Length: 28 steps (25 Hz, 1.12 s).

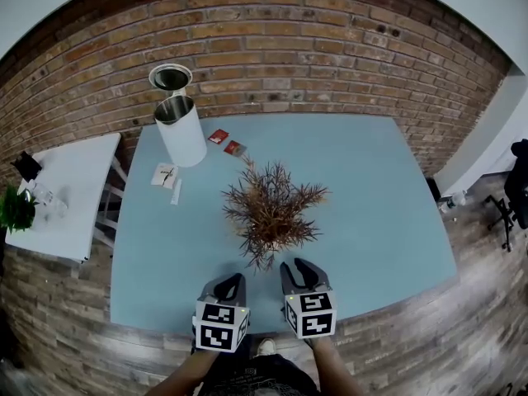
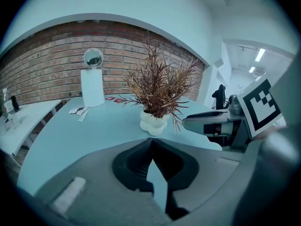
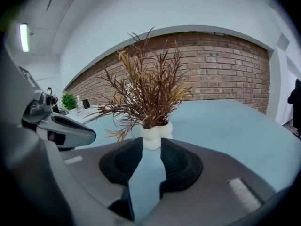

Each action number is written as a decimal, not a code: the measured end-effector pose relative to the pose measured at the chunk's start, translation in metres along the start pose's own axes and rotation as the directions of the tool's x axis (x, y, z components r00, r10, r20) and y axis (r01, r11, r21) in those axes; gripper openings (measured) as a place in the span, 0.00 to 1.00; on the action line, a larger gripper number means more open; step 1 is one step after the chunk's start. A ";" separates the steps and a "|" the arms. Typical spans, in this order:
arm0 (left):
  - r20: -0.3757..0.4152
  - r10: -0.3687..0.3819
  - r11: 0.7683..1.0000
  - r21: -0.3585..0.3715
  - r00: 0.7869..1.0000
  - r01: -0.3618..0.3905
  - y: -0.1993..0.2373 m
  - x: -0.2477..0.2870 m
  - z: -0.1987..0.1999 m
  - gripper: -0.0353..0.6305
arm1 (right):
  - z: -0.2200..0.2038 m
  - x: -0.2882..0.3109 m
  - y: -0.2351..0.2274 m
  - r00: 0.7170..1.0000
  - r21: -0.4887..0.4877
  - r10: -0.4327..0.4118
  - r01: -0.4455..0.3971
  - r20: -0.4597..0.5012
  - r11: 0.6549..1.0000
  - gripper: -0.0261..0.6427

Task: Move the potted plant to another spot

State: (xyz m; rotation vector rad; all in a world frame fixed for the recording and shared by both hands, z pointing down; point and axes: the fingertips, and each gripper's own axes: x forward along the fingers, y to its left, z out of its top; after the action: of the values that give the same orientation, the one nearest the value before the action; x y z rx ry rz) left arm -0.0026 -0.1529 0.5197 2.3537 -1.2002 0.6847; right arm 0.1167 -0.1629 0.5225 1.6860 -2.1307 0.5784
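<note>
Pot (image 3: pixel 155 136) on table (image 3: pixel 225 126), brown plant (image 3: pixel 148 91) inside

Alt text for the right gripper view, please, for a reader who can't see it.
A potted plant with dry reddish-brown leaves in a white lobed pot stands on a light blue table, straight ahead of the right gripper, whose jaws stand slightly apart with nothing between them. A brick wall runs behind.

**No legible writing in sight**

Nothing to read out here. The red packets (image 1: pixel 219 136) and white sachets (image 1: pixel 165 175) on the table (image 1: pixel 371 188) carry print too small to read. The marker cubes (image 1: pixel 221 326) show only black-and-white square patterns.
</note>
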 end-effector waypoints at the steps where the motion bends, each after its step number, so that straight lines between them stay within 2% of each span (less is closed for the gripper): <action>1: -0.003 0.001 1.000 -0.003 1.000 -0.001 0.002 0.001 0.000 0.04 | 0.000 0.004 -0.001 1.000 -0.007 0.002 -0.002 -0.004 1.000 0.23; 9: -0.018 0.006 1.000 -0.023 1.000 -0.006 0.017 0.012 -0.001 0.04 | 0.002 0.032 0.000 0.999 -0.058 0.021 -0.023 -0.029 0.998 0.38; 15: -0.026 -0.001 0.999 -0.035 1.000 0.000 0.025 0.021 0.000 0.05 | 0.004 0.048 -0.001 0.999 -0.063 0.016 -0.019 -0.041 0.998 0.42; 28: -0.040 -0.022 0.998 -0.063 0.999 0.019 0.034 0.039 0.006 0.05 | 0.011 0.079 -0.001 0.998 -0.111 0.027 -0.033 -0.056 0.993 0.61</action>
State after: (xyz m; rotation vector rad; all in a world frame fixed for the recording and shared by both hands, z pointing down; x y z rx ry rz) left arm -0.0096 -0.1988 0.5424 2.2866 -1.1614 0.6749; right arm 0.0994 -0.2343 0.5542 1.5638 -2.1122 0.4972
